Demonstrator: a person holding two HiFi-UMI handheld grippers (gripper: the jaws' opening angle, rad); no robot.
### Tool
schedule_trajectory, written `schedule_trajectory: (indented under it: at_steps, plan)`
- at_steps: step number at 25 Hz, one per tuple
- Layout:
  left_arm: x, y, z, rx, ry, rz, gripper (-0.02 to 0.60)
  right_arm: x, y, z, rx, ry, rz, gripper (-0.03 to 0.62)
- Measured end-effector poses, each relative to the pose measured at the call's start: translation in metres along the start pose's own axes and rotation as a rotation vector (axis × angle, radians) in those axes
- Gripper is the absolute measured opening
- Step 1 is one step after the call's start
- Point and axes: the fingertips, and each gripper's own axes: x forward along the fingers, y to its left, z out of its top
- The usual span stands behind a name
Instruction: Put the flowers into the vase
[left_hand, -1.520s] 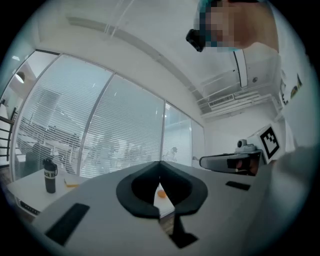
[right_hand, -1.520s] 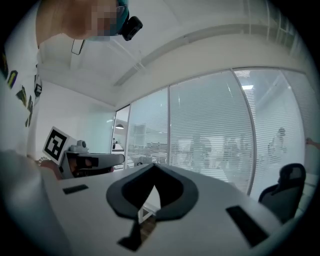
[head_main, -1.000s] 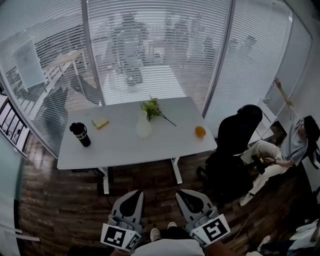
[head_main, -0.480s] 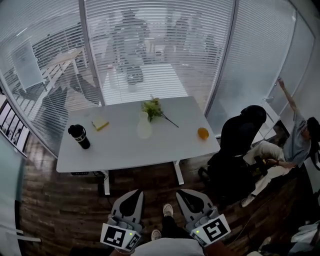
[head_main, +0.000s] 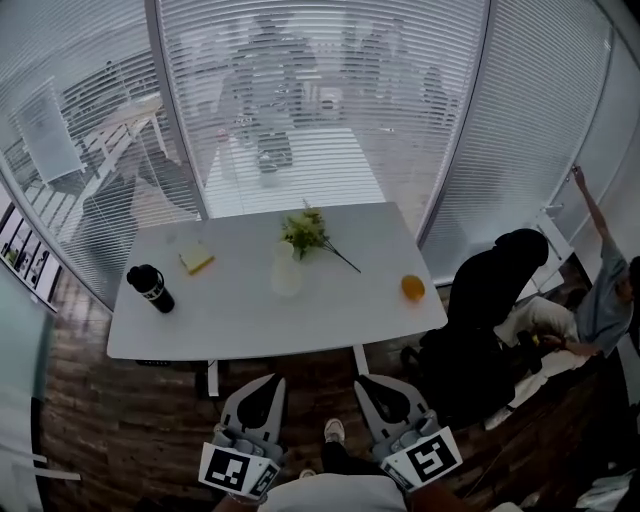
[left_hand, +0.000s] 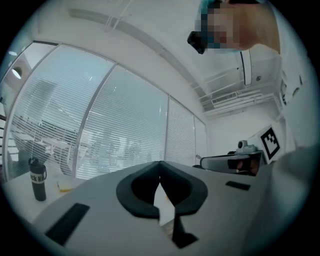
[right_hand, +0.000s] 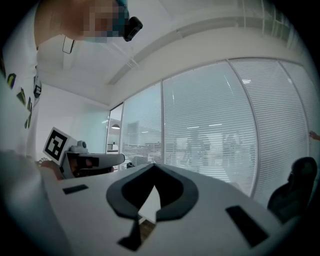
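Note:
A white vase stands near the middle of the white table in the head view. The flowers, green with a long dark stem, lie on the table just behind and right of the vase. My left gripper and right gripper are held low in front of me, short of the table's near edge, both shut with nothing between the jaws. In the left gripper view the closed left gripper points level at the table; the right gripper does the same in its own view.
A black bottle stands at the table's left, a yellow block behind it, an orange at the right. A black chair and a seated person are to the right. Glass walls with blinds lie behind the table.
The table has drawn nearer in the head view as I walked forward. Both grippers stay shut and side by side. The person at the right has shifted toward the frame's edge.

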Motion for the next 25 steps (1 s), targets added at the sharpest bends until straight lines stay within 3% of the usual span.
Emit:
schedule_trajectory:
  at_steps: [16,25]
  plan:
    - [0.140,0.029,-0.008,0.007,0.017,0.052,0.014,0.074,-0.127,-0.001,-0.004,0.000,0.039,0.009]
    - [0.177,0.042,-0.011,0.005,0.023,0.070,0.014,0.100,-0.162,-0.007,0.003,0.016,0.054,0.009]
